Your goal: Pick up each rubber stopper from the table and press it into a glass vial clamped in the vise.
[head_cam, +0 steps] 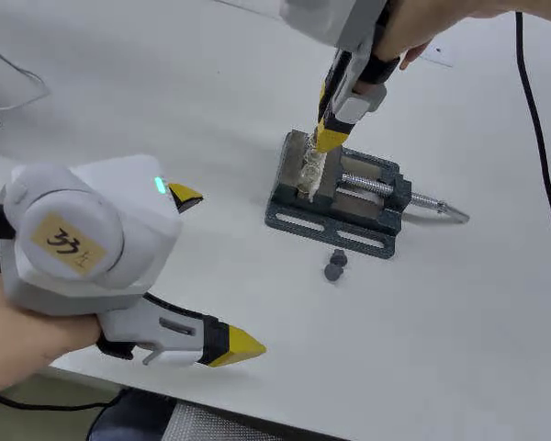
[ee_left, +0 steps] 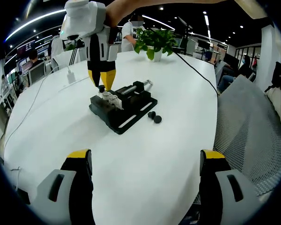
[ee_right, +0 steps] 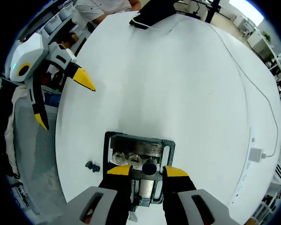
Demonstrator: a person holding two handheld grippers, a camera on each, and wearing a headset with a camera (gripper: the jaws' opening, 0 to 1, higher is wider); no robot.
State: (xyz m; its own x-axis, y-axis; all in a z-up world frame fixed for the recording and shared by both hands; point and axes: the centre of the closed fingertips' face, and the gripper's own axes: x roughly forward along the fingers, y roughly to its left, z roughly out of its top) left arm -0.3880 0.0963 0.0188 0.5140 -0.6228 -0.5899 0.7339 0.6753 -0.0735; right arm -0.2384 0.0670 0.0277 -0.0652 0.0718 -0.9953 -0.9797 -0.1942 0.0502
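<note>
A dark vise [head_cam: 376,209] stands on the white table [head_cam: 211,92] and clamps a row of clear glass vials [head_cam: 309,173]. My right gripper [head_cam: 327,140] comes down from above onto the row. It is shut on a black rubber stopper [ee_right: 150,165], held at the mouth of one vial beside two unstoppered vials [ee_right: 125,158]. The left gripper view has this stopper [ee_left: 101,88] at the yellow tips, over the vise [ee_left: 126,110]. Two loose stoppers [head_cam: 334,266] lie just in front of the vise. My left gripper [head_cam: 212,270] hovers open at the near left, holding nothing.
A black cable [head_cam: 535,138] runs down the right side of the table. A white adapter with its cord [ee_right: 255,154] lies near the far edge. A potted plant [ee_left: 153,41] stands at the far end, a mesh chair [ee_left: 253,140] beside the table, and people sit beyond.
</note>
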